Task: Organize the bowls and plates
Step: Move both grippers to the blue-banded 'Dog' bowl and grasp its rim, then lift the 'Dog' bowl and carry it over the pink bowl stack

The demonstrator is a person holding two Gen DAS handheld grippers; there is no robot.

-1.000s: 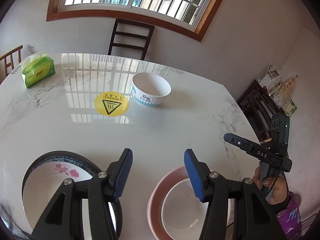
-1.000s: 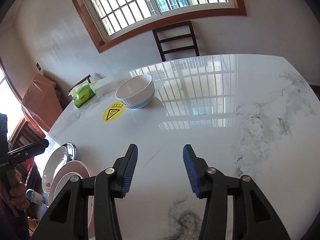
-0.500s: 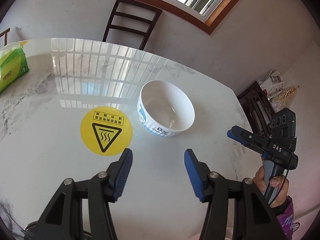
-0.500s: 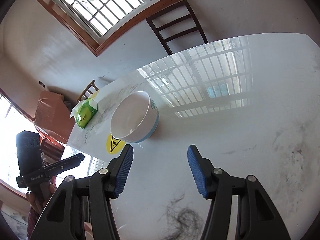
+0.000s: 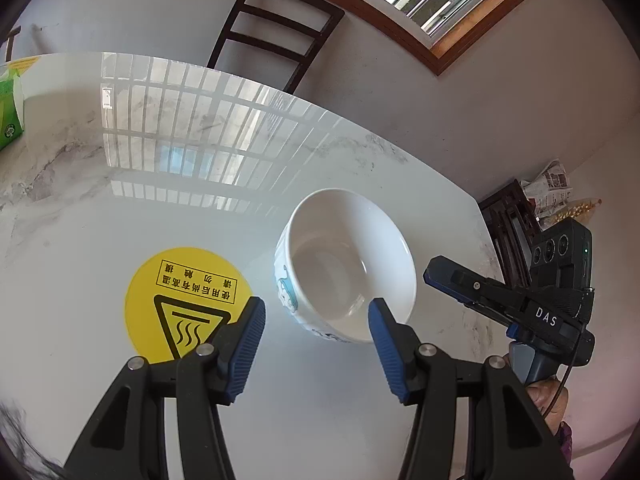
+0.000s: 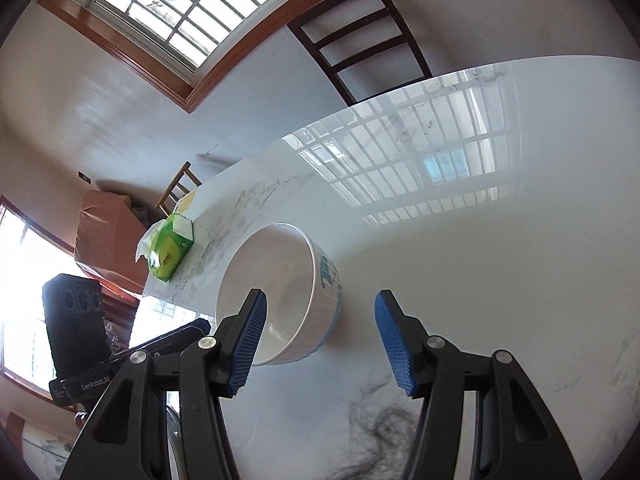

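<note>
A white bowl [image 5: 348, 268] with a blue print and blue base band stands upright on the white marble table [image 5: 120, 208]. It also shows in the right wrist view [image 6: 280, 292]. My left gripper [image 5: 316, 340] is open and empty, with the bowl's near rim just ahead of and between its blue pads. My right gripper [image 6: 318, 340] is open and empty, its left pad [image 6: 246, 340] in front of the bowl's near rim. The right gripper also shows in the left wrist view [image 5: 508, 304], to the right of the bowl.
A round yellow warning sticker [image 5: 184, 304] lies left of the bowl. A green tissue pack [image 6: 170, 248] sits near the table's far left edge. A dark wooden chair [image 5: 276, 32] stands behind the table. Dark marble veining [image 6: 376, 428] marks the table near me.
Both grippers have moved forward to the white bowl, which now looks much larger. The plates and pink bowl near me have dropped out of view. Both stay open.
</note>
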